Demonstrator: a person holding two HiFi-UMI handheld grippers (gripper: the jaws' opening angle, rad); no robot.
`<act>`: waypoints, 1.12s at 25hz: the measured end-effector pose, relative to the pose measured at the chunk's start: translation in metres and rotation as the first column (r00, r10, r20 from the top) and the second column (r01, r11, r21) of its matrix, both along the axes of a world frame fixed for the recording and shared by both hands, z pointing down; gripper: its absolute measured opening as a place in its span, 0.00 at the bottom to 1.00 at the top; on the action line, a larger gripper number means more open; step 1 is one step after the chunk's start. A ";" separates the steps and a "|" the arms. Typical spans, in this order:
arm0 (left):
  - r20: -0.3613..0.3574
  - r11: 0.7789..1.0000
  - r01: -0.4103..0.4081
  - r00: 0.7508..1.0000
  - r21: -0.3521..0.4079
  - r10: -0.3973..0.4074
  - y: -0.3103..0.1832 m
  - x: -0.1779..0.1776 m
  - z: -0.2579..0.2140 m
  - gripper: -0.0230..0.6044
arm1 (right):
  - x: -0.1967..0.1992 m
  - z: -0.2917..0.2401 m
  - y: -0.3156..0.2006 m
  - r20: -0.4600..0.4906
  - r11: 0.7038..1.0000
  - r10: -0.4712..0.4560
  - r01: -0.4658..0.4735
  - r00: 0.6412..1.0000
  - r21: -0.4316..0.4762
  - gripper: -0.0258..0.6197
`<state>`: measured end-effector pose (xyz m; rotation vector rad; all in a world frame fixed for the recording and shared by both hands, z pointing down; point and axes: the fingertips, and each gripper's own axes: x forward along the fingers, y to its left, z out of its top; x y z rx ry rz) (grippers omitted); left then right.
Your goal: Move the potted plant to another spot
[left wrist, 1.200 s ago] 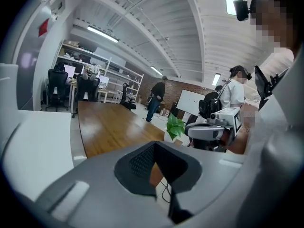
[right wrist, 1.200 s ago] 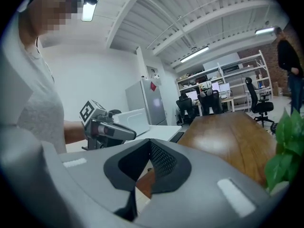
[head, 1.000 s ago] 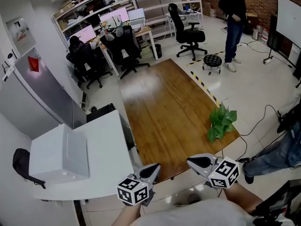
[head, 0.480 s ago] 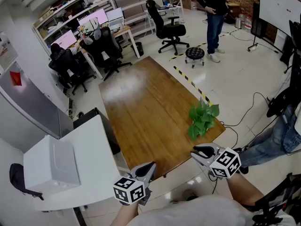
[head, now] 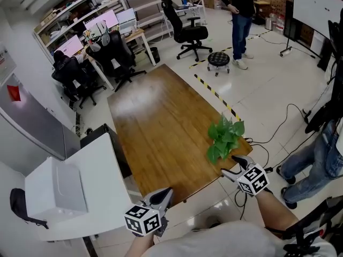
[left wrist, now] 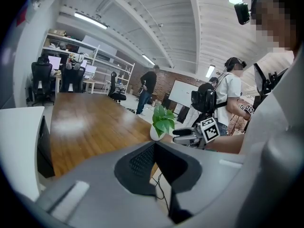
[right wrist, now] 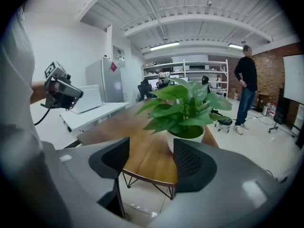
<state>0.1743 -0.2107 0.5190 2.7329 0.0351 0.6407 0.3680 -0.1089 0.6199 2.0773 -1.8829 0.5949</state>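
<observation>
The potted plant [head: 222, 137], green leaves in a white pot [right wrist: 184, 139], stands at the near right corner of the long wooden table [head: 155, 122]. My right gripper [head: 232, 166] hangs just off that corner, pointing at the pot. Its jaws are opening, and the gap between its pads [right wrist: 152, 158] holds nothing; the pot sits just beyond the tips. My left gripper [head: 162, 198] hovers off the table's near edge, well left of the plant, with its jaws shut and empty [left wrist: 154, 148]. The left gripper view shows the plant [left wrist: 162, 121] with the right gripper [left wrist: 183, 135] beside it.
A white desk [head: 102, 170] with a white box [head: 53, 190] stands at the left. One person [head: 238, 7] stands beyond the table near a round stool [head: 218, 61]; another person's legs [head: 313, 162] are at the right. Cables lie on the floor by the table corner.
My right gripper has moved forward and down to the plant's corner, and its jaws have spread apart. The left gripper has shifted only slightly.
</observation>
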 end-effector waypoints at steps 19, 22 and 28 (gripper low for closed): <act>0.042 0.999 0.035 0.998 0.020 -0.036 -0.021 0.013 0.005 0.03 | 0.083 0.068 -0.047 -0.020 0.996 0.065 -0.067 0.998 -0.057 0.83; 0.048 0.999 0.028 0.998 0.026 -0.030 -0.022 0.019 0.006 0.03 | 0.088 0.072 -0.051 -0.031 0.996 0.073 -0.074 0.997 -0.055 0.83; 0.064 0.999 0.011 0.998 0.031 -0.012 -0.022 0.026 0.010 0.03 | 0.093 0.080 -0.061 -0.042 0.995 0.069 -0.072 0.997 -0.069 0.85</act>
